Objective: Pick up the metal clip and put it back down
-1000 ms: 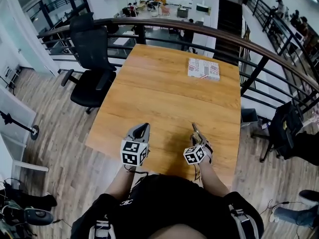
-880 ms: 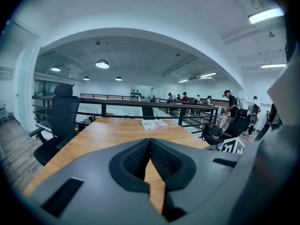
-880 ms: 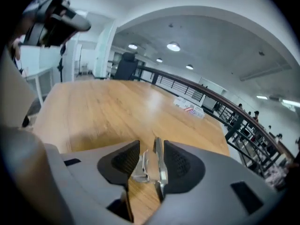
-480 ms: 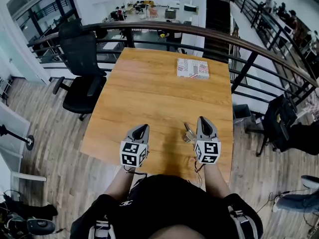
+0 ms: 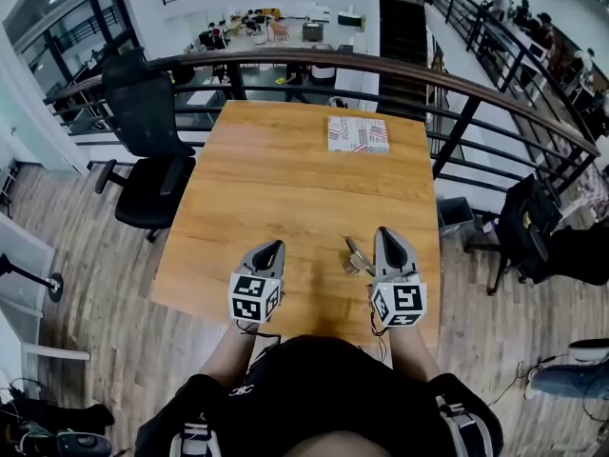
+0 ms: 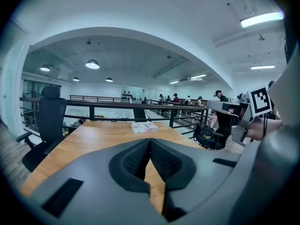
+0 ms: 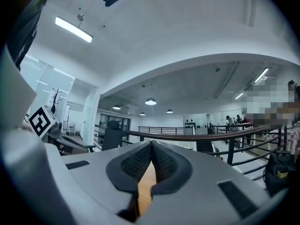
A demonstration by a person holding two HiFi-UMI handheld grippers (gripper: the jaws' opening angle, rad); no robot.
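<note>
Wooden worktop [image 5: 285, 179] has the metal clip [image 5: 357, 256] lying loose on it down near the person's edge, and neither pair of tongs has hold of it. The right tongs [image 5: 388, 232] are pressed together with nothing between the pads; the right gripper view only shows bare wood through the little gap below where they meet. Same deal with the left tongs [image 5: 276, 246]: pads touching at the tip, empty. What matters for the next move is that the clip sits just beside the right tongs, on their left, about level with the tips rather than out ahead of them. It's between the two grippers but way closer to the right one, so the right hand looks like the obvious choice. Its long axis seems to run on a slant, the far end leaning left and the near end pointing back toward the right tongs, though it's small in the head view so don't quote that too hard. Probably the right tongs would need to open and swing left over it before closing across the narrow way.
</note>
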